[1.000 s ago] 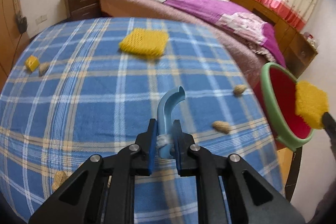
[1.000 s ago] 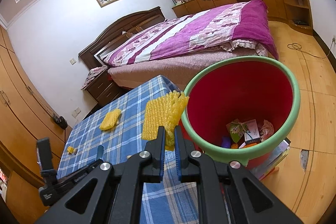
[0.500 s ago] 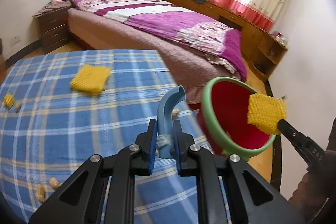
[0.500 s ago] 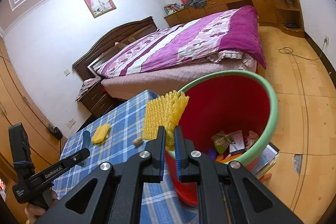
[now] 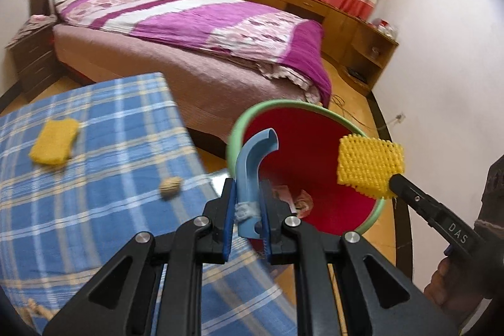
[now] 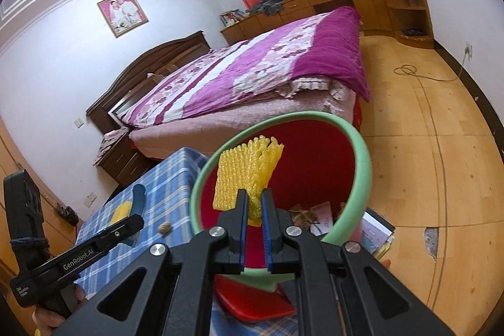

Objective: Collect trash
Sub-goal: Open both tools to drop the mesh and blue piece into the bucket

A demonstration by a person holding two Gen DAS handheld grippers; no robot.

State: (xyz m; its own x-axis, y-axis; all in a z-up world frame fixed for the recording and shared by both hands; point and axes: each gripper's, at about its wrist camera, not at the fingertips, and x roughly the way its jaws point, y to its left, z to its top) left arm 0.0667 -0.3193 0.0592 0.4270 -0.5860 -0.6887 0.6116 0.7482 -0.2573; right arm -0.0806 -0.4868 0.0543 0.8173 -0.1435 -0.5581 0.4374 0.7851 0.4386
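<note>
My left gripper (image 5: 247, 200) is shut on a curved blue plastic piece (image 5: 253, 166), held over the near rim of the red bin with a green rim (image 5: 234, 131). My right gripper (image 6: 254, 203) is shut on a yellow foam net (image 6: 245, 175), held over the bin's (image 6: 362, 159) mouth; it also shows in the left wrist view (image 5: 368, 169). Paper trash (image 6: 318, 216) lies in the bin's bottom. A second yellow foam net (image 5: 55, 140) and a walnut (image 5: 170, 187) lie on the blue plaid table (image 5: 94, 210).
A bed with a purple cover (image 5: 195, 21) stands behind the table and bin. Wooden cabinets (image 5: 346, 21) line the far wall. A cable (image 6: 422, 77) lies on the wooden floor. Books (image 6: 375, 235) lie beside the bin.
Both grippers have swung right toward the bin. The blue piece now sits over the bin's near rim and the yellow net is over its mouth. Both stay shut on their loads.
</note>
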